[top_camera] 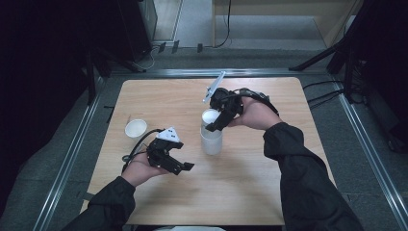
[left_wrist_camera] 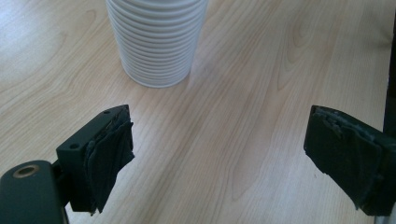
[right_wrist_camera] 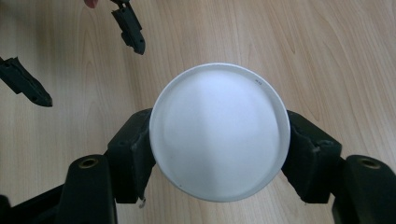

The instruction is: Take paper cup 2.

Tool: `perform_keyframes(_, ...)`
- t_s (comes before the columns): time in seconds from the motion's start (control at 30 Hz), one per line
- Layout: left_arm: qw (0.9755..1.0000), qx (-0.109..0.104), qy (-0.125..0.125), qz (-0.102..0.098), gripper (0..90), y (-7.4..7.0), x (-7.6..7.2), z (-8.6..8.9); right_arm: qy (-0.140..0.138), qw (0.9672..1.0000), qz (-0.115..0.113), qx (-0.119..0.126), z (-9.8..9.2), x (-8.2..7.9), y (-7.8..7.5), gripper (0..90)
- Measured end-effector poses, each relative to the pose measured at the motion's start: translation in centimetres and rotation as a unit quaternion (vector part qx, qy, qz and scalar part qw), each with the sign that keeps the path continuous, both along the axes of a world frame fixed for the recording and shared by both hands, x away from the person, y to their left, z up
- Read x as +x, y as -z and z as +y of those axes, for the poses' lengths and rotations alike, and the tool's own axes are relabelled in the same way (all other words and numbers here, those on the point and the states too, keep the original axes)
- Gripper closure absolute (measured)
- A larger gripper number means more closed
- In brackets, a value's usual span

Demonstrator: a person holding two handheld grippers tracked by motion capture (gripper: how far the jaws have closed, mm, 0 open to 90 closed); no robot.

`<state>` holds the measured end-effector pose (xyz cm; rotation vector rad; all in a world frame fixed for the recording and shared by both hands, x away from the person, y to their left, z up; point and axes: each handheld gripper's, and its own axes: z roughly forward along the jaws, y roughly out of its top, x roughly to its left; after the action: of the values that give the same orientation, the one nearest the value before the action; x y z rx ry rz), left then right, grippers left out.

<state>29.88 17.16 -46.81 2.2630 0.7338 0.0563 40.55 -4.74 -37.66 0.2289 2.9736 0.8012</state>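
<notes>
High view: light falls from overhead onto the wooden counter [top_camera: 240, 192], evenly bright; surroundings fall off to near black at left and right edges, floor dim grey. Shadows under the hands short and soft. Image soft overall, low in fine detail; the white cup stack [top_camera: 211, 137] slightly overexposed, its rim detail washed out. Left gripper view: broad pale glare on the counter at upper left and upper right, wood grain sharp mid-frame; the black pads [left_wrist_camera: 109, 161] close to the lens slightly soft, ribs of the stack crisp. Right gripper view: the top cup [right_wrist_camera: 218, 130] near-blown white, with a faint grey gradient across it; grain sharp, frame corners dim slightly.
</notes>
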Motion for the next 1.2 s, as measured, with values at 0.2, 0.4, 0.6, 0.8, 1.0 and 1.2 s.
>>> perform_keyframes(0.2, 1.0000, -0.005, -0.007, 0.000, 8.1, 0.1, 0.7, 0.0, 0.003, 1.0000, 0.000, 0.001, 0.0, -0.1, -0.2, 33.4)
perform_keyframes(0.4, 0.9999, -0.011, -0.006, -0.001, 8.1, -0.1, 1.1, 0.1, 0.003, 1.0000, -0.001, 0.000, 0.0, -0.1, -1.1, 33.6)
perform_keyframes(0.6, 0.9998, -0.018, -0.005, 0.000, 8.1, -0.3, 1.3, 0.2, 0.011, 0.9999, 0.005, -0.003, 0.2, -0.2, -2.2, 33.8)
perform_keyframes(0.8, 0.9997, -0.022, -0.003, -0.001, 8.9, -0.3, 1.6, 0.3, 0.021, 0.9998, 0.004, -0.004, 0.1, -0.4, -3.7, 33.9)
perform_keyframes(1.0, 0.9995, -0.030, -0.005, -0.002, 13.9, -0.4, 1.6, 0.6, 0.026, 0.9997, 0.000, 0.003, -0.1, -0.9, -5.4, 33.9)
perform_keyframes(1.2, 0.9996, -0.027, -0.003, 0.000, 14.0, -0.4, 1.6, 0.8, 0.033, 0.9994, 0.001, 0.009, -0.3, -1.4, -7.3, 34.2)
